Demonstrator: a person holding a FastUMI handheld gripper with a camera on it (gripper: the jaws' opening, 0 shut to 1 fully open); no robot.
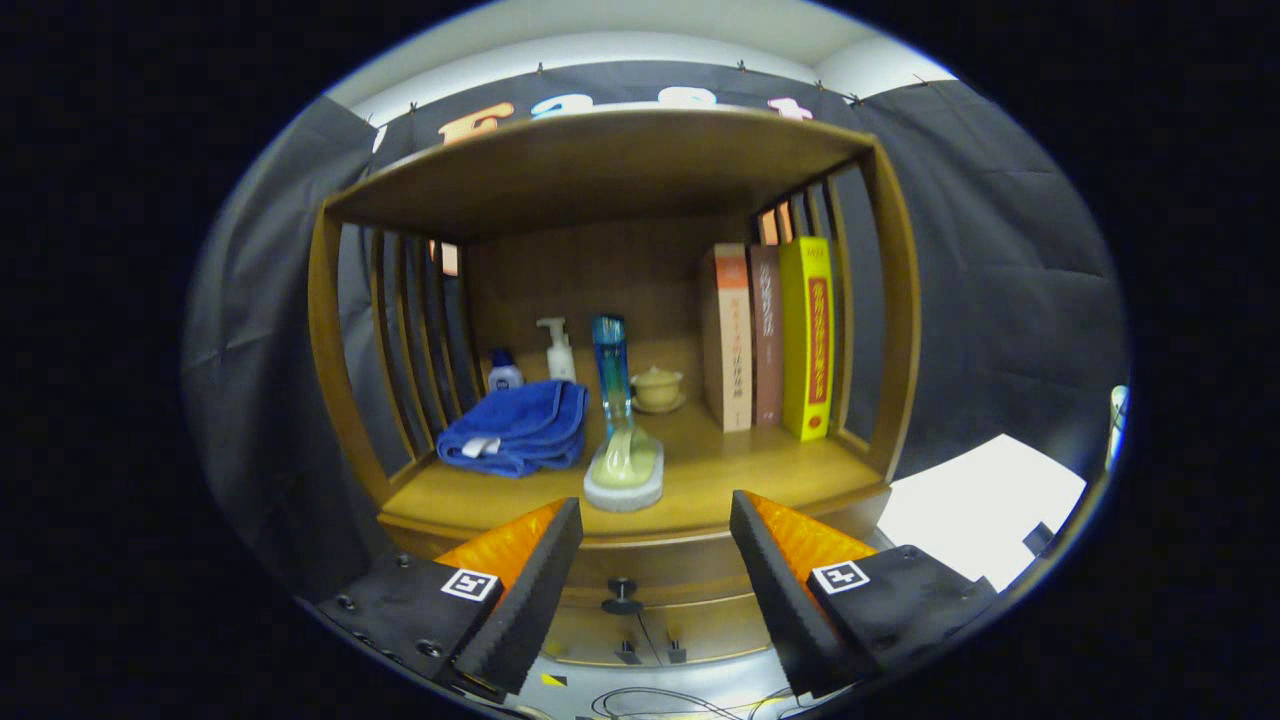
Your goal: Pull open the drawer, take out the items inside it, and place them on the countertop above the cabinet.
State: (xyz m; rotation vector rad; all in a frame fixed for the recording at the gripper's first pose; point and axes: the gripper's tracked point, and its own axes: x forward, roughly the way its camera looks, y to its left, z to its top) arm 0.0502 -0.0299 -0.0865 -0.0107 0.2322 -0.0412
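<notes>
Black cloth wall [1000,250] (creased), white ceiling [640,25].

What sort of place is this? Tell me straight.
Probably a mock household corner in a booth: a wooden cabinet with books, a blue towel and a teacup. The open gripper hovers above the drawer knob.

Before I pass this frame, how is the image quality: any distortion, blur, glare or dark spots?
Gripper view: strong fisheye bend bows the cabinet's side posts and top outward; the books, blue towel and scrubbing brush are sharp; the white sheet to the right is blown out; the drawer knob sits in shadow between the open hand-held gripper's fingers.
</notes>
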